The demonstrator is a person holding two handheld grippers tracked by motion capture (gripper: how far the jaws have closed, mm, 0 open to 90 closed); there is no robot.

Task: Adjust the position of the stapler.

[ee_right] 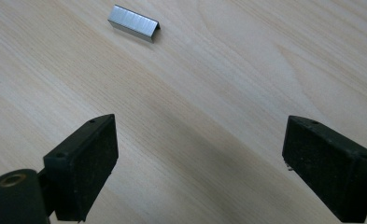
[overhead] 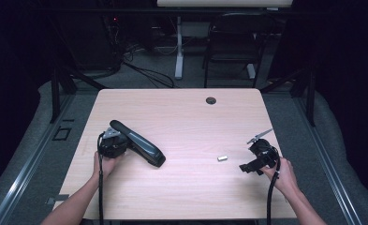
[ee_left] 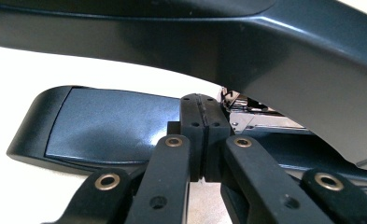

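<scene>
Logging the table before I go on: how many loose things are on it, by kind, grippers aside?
Stapler, dark, lid swung open: 1
Strip of staples, silver: 1
Total: 2
The left gripper is at the stapler with its jaws together; the right gripper is open, short of the strip.

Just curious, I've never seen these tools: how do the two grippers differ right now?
The left gripper has its jaws pressed shut beside the open stapler; the right gripper has its jaws spread wide apart, holding nothing, facing a strip of staples. Both are black, hand-held and trail cables.
</scene>
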